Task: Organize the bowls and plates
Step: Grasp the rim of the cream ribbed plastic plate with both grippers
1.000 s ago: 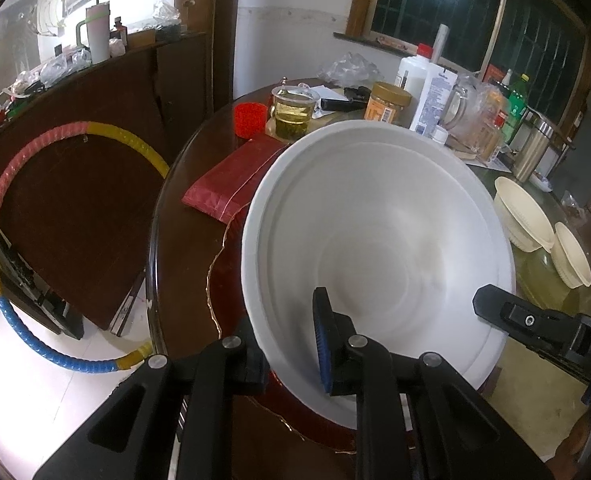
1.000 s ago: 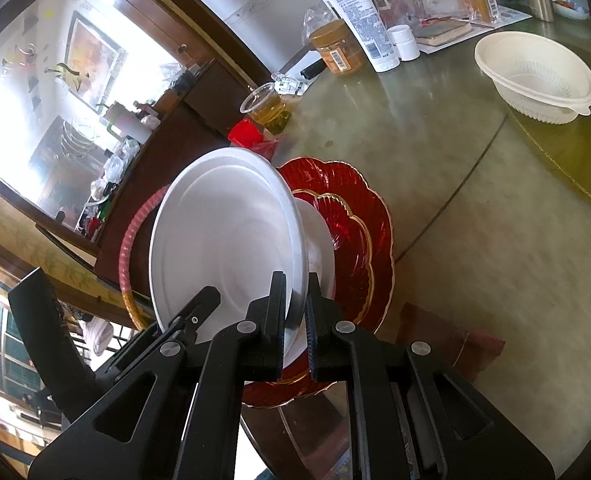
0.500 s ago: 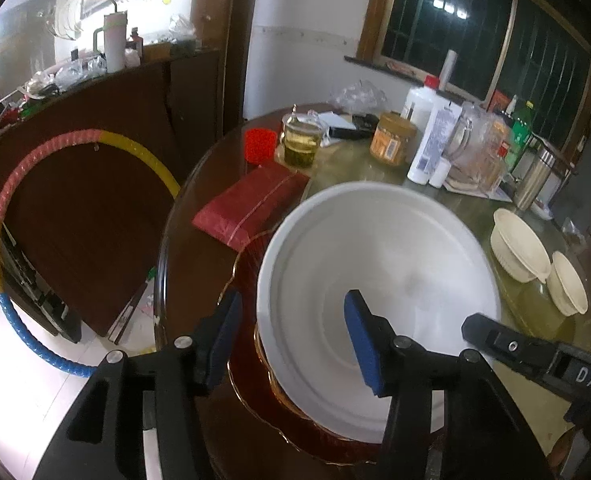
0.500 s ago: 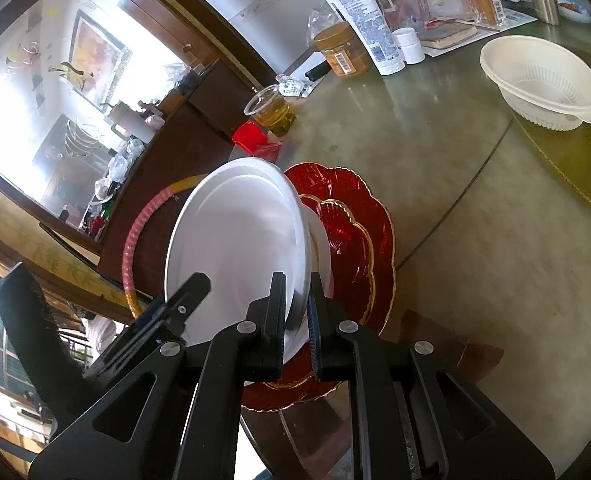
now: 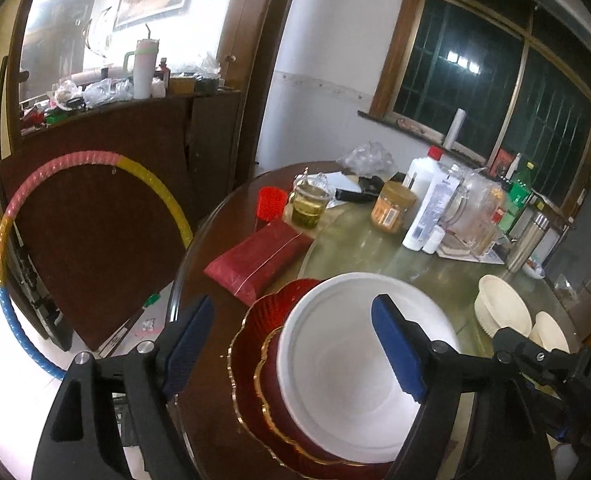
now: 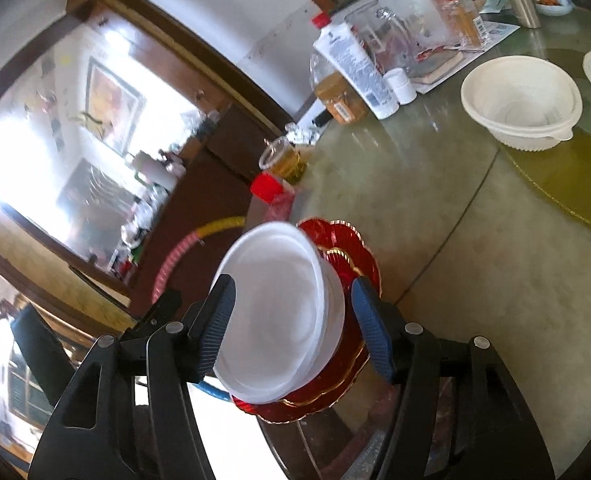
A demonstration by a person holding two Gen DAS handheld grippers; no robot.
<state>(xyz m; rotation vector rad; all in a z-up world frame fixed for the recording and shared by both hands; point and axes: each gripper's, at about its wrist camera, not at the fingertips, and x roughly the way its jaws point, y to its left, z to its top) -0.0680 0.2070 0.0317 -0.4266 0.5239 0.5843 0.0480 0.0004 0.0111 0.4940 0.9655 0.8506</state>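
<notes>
Round dark wooden worktop (image 5: pixel 211 240) with a greenish glass turntable (image 5: pixel 375 252) on it. Near its front edge sits a big scalloped red plate with gold rim (image 5: pixel 255 320), a smaller red gold-rimmed plate (image 5: pixel 269 376) stacked on that, and the white round plastic bowl (image 5: pixel 335 360) resting on top of the stack. Bowl looks tilted in the right wrist view (image 6: pixel 279 304) (blurry, so not certain).

Left claw (image 5: pixel 295 348): jaws have just been opening, now stand wide, blue pads clear of the bowl rim, holding nothing. Right claw (image 6: pixel 291 320): jaws also just opening, about halfway apart, bowl sits between the pads in view but they do not press on it.

Further right on the turntable, well apart from the stack: cream plastic colander-style bowl (image 6: pixel 519 104) and a second cream bowl (image 5: pixel 549 334) just beside it. Flat red packet (image 5: pixel 259 260) lies just behind the plates, then a clear cup of yellow liquid (image 5: pixel 309 206).
</notes>
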